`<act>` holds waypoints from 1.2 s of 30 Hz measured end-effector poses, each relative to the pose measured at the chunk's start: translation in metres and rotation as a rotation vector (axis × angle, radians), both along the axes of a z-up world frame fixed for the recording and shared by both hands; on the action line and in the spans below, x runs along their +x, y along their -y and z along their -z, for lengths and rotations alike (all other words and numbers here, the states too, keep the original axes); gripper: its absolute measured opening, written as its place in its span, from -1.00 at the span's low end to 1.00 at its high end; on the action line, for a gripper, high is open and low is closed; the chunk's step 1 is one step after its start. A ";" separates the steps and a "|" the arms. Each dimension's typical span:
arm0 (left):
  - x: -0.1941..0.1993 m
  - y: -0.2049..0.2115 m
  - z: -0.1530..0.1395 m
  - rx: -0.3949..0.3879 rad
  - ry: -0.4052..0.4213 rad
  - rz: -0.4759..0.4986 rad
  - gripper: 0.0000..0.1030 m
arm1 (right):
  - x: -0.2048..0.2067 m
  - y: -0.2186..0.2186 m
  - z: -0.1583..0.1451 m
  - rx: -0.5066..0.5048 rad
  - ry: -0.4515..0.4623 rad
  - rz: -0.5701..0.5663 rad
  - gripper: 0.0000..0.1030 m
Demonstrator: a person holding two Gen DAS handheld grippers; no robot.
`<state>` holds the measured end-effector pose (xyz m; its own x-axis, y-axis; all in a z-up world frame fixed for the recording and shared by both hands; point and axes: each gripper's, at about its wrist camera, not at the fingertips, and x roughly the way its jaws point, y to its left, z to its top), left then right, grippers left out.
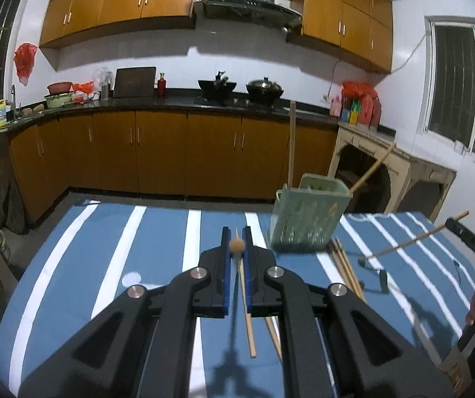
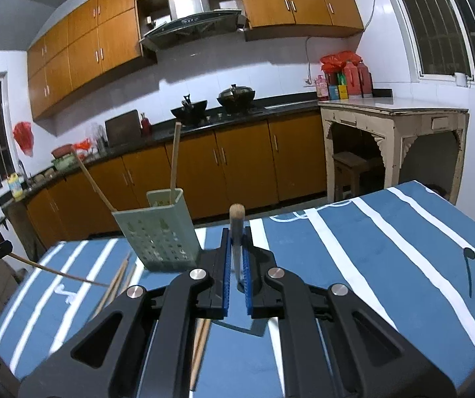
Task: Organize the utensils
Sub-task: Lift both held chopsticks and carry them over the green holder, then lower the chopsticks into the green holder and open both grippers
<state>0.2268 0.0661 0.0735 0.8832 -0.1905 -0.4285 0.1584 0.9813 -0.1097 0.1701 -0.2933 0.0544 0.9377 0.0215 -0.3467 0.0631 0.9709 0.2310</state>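
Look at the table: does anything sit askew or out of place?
Yes. Several chopsticks lie loose on the striped cloth beside the green holder instead of standing inside it, where only two chopsticks lean out at different angles.

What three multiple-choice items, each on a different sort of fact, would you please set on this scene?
1. The green utensil holder stands on: A the counter; B the striped tablecloth; C the floor.
2. Chopsticks standing in it: A none; B five; C two.
3. The left hand-held gripper is: A shut on a chopstick; B wide open; C out of view.
Key: 1B, it rests on the blue-and-white cloth; 2C, one upright, one leaning; 3A, its pads clamp the stick's end.
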 end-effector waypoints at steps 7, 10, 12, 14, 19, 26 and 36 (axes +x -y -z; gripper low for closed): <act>0.006 -0.001 -0.014 -0.023 0.016 -0.014 -0.85 | 0.003 -0.003 -0.007 0.016 0.014 -0.016 -0.86; 0.005 -0.002 -0.017 -0.019 0.020 -0.012 -0.85 | 0.005 -0.003 -0.009 0.017 0.016 -0.021 -0.86; 0.006 -0.001 -0.021 -0.023 0.023 -0.011 -0.85 | 0.006 -0.002 -0.012 0.024 0.018 -0.028 -0.86; 0.007 -0.001 -0.025 -0.025 0.030 -0.011 -0.85 | 0.007 -0.002 -0.017 0.032 0.021 -0.038 -0.86; 0.005 0.001 -0.039 -0.016 0.063 -0.002 -0.85 | 0.007 -0.007 -0.034 0.028 0.038 -0.061 -0.86; 0.003 0.008 -0.071 -0.014 0.115 0.015 -0.85 | 0.008 -0.012 -0.069 0.054 0.080 -0.130 -0.86; 0.020 0.046 -0.145 -0.069 0.240 0.060 -0.85 | 0.036 -0.035 -0.114 0.040 0.187 -0.184 -0.86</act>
<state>0.2470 0.0199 0.2181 0.9443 -0.2674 -0.1918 0.2461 0.9608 -0.1279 0.2061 -0.2586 0.1687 0.9645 0.2078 -0.1631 -0.1610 0.9519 0.2607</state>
